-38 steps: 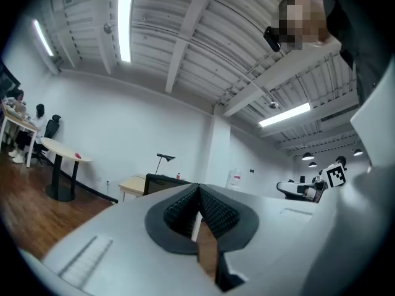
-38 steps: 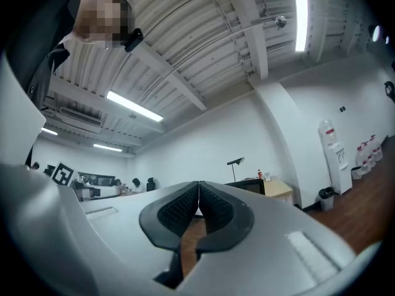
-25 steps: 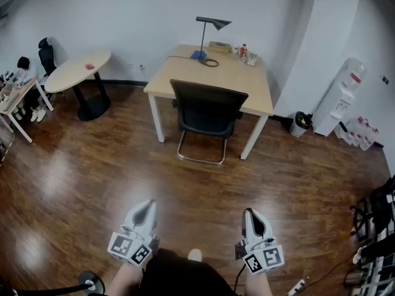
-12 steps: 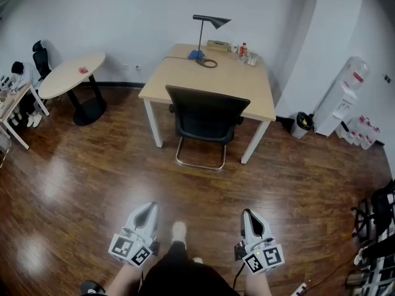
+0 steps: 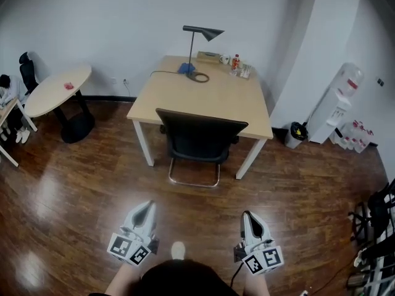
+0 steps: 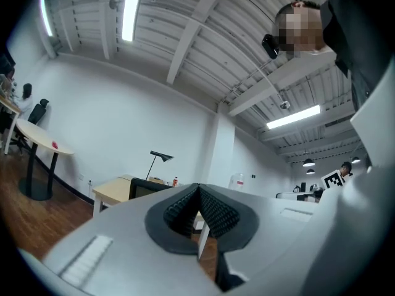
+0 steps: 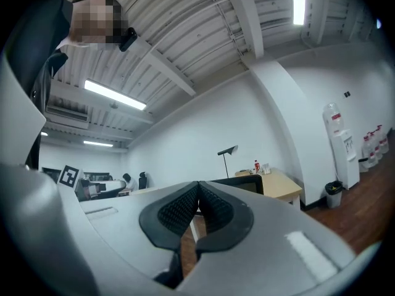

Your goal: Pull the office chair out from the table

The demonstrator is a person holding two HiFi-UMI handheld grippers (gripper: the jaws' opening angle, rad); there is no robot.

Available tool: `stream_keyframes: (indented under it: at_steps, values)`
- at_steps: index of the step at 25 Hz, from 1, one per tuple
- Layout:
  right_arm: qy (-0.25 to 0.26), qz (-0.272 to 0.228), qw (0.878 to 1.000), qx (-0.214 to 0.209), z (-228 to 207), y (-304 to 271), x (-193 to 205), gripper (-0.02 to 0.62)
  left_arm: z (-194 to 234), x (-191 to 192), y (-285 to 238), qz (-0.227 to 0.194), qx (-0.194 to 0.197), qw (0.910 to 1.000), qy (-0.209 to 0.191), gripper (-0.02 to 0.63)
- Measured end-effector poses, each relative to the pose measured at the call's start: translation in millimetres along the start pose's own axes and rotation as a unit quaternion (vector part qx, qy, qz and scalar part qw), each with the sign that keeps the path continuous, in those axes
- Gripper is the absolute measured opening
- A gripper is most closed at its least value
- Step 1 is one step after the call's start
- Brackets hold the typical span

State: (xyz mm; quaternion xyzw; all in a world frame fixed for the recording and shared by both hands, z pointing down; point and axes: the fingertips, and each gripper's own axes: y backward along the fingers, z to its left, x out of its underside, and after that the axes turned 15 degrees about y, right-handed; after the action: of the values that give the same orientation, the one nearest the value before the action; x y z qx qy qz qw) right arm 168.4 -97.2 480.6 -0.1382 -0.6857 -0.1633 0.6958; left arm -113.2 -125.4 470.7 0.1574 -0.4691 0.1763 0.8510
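In the head view we hold the left gripper [image 5: 144, 209] and the right gripper [image 5: 250, 219] over the floor [image 5: 74, 184], well apart from the office chair [image 5: 199, 139], which is tucked at the table's [image 5: 203, 94] near edge. The left gripper view shows jaws pressed together, empty. The right gripper view shows the same.

Right tool [image 7: 199, 193] (pads together), chair [image 7: 247, 184] beyond

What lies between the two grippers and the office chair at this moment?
Only bare wooden floor. In the head view, nothing stands between the left gripper, the right gripper and the office chair.
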Motion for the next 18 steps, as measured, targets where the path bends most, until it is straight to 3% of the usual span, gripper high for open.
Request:
stream_keyframes:
  at_steps: [10, 18]
  values:
    - [-0.002, -0.005, 1.000, 0.007, -3, -87, 4, 0.015, 55, -25, -64, 0.018, 0.022, 0.9994, -0.017, 0.002]
    - [0.001, 0.025, 1.000, -0.001, -8, -124, 18, 0.015, 90, -20, -89, 0.037, 0.009, 0.9993, 0.003, 0.002]
